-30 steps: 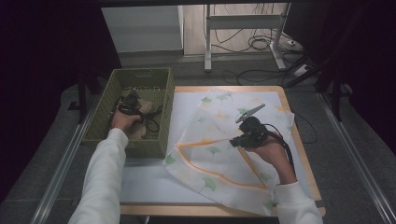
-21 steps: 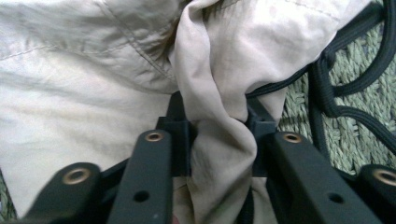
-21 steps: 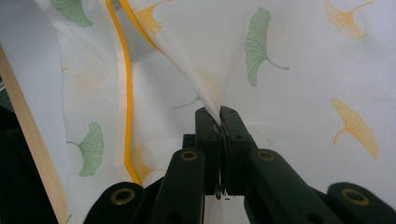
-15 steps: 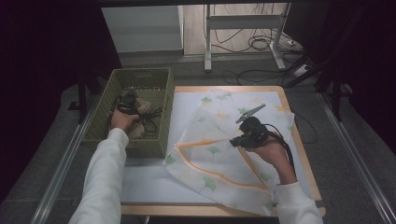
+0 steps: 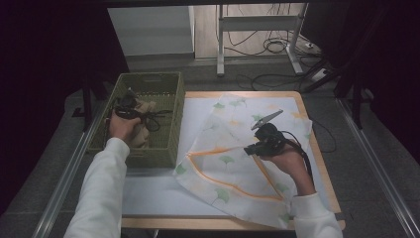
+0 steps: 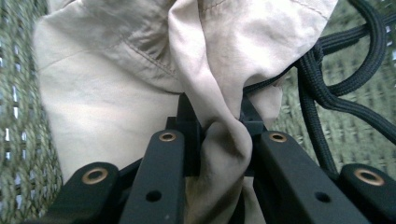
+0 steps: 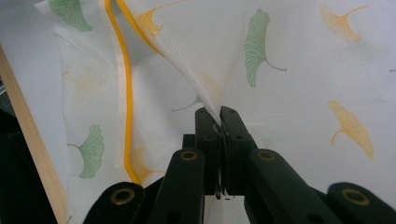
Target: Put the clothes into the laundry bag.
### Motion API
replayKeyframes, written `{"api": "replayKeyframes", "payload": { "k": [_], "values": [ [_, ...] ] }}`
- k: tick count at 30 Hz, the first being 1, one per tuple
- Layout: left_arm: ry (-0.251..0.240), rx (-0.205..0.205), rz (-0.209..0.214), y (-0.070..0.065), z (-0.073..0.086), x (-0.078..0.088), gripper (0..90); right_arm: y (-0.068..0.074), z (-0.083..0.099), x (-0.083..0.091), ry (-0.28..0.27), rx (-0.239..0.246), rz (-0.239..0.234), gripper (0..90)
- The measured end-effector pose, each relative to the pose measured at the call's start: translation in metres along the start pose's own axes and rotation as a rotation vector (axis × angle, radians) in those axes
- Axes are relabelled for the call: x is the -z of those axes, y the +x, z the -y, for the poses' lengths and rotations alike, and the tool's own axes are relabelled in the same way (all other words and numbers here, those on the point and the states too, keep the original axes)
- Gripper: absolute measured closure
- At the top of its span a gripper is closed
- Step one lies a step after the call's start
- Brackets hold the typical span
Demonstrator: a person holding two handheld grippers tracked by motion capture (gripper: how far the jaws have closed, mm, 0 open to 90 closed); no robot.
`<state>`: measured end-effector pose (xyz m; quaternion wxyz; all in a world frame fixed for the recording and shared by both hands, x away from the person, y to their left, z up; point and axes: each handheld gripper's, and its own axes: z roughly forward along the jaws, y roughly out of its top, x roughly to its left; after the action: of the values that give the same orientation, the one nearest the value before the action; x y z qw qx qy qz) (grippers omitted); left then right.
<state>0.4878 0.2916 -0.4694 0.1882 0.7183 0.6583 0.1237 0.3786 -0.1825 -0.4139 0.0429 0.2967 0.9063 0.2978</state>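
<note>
On the table (image 5: 148,198), right gripper (image 7: 219,114) pinches the leaf-print bag (image 7: 289,70); left gripper (image 6: 219,126), jaws just closing, apparently clamps beige cloth (image 6: 116,93)

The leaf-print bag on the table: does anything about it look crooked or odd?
Yes. The leaf-print bag lies askew on the table, one layer pulled up into a peak by the right gripper. The left gripper pinches beige cloth in the green basket.
</note>
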Motion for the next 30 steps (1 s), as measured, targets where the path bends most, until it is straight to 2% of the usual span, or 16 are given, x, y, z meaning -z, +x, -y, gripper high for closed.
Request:
{"api": "replayKeyframes", "payload": {
  "k": [7, 19, 26, 30],
  "values": [
    [-0.083, 0.017, 0.065, 0.005, 0.002, 0.016, 77.6, -0.001, 0.000, 0.000, -0.001, -0.002, 0.001, 86.1],
    [-0.202, 0.041, 0.097, 0.006, 0.005, 0.039, 77.7, -0.001, 0.001, -0.002, 0.010, -0.001, -0.003, 86.3],
    [-0.253, 0.026, 0.144, 0.003, 0.004, 0.055, 77.8, -0.001, 0.000, -0.003, 0.012, 0.001, -0.001, 86.3],
    [-0.280, 0.018, 0.151, 0.001, 0.003, 0.062, 77.8, 0.000, 0.000, -0.002, 0.009, 0.002, -0.002, 86.2]
  ]
}}
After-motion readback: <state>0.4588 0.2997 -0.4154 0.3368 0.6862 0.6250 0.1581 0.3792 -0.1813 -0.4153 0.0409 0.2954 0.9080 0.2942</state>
